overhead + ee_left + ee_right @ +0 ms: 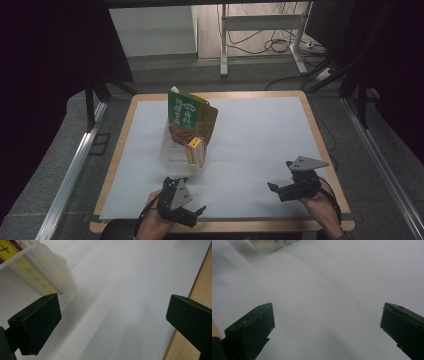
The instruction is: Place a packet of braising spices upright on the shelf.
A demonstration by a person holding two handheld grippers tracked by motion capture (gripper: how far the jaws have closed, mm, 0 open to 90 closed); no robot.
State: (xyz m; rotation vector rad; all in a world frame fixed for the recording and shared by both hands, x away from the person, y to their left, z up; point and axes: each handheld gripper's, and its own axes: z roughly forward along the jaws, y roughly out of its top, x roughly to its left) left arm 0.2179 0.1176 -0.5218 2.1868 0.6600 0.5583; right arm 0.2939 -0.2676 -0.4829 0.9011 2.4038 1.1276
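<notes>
Both pairs of jaws stand wide apart with nothing between them. The left gripper [192, 212] rests low over the near edge of the white sheet [260, 145], and in its own view the jaws frame bare sheet and a strip of the wooden table [197, 292] edge, with the clear plastic box [47, 272] just beyond its left jaw. The right gripper [281, 177] hovers over the near right part of the sheet, well apart from the box, its jaws empty too.

The clear plastic box [181, 152] sits near the middle of the sheet. Snack packets stand in it: a green packet [184, 111] leaning upright at the back, an orange packet [209, 120] beside it, and a small yellow packet [196, 150] at the front.

This looks like the approach step, before any grasp. The next move probably calls for the left gripper to lift, reach forward and close on a packet's top edge, while the right one steadies the light box.
</notes>
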